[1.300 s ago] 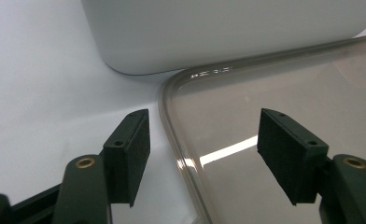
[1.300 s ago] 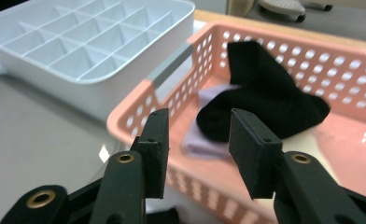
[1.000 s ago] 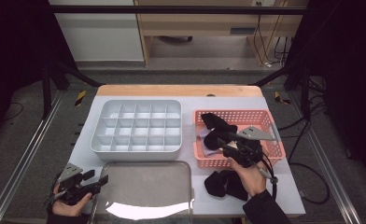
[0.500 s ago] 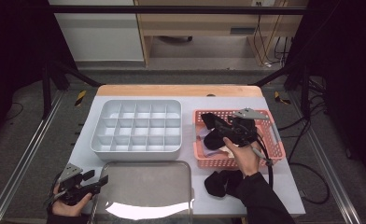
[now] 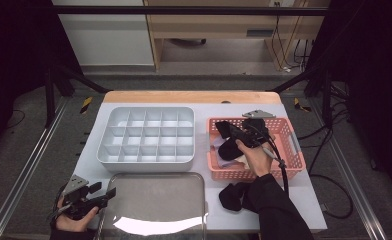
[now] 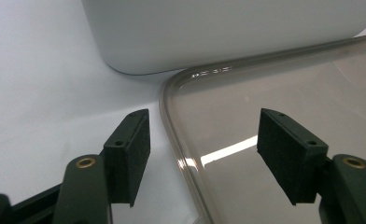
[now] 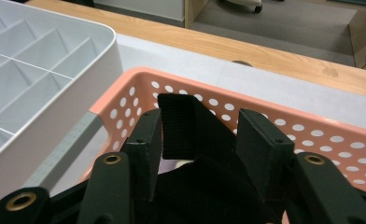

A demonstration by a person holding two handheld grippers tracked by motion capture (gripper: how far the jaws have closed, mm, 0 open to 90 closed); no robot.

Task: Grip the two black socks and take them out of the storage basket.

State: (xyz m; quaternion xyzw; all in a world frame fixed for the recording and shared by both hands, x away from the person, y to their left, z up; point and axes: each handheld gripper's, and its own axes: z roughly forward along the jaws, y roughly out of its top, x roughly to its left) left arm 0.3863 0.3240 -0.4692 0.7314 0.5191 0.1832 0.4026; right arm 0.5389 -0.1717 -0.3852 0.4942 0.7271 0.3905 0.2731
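Note:
My right gripper [image 5: 236,131] hovers over the pink perforated basket [image 5: 295,150], shut on a black fabric strap piece [image 5: 224,129]. In the right gripper view the strap [image 7: 190,126] stands upright between the jaws of the right gripper [image 7: 200,135], above the basket's near rim [image 7: 125,93]. More black fabric [image 5: 229,150] lies inside the basket. At the table's front left corner, my left gripper [image 5: 103,190] is open and holds nothing. The left gripper [image 6: 204,149] straddles the rounded corner rim of a shiny metal tray [image 6: 288,93].
A white box [image 5: 149,109] with several compartments sits left of the basket, its corner [image 7: 45,46] close to my right jaws. The metal tray [image 5: 154,200] lies in front of it. Another black fabric piece [image 5: 233,196] rests on the table under my right forearm.
My right gripper has moved away from me, from the basket's near side to above its middle, carrying the black strap piece. The left gripper has stayed put.

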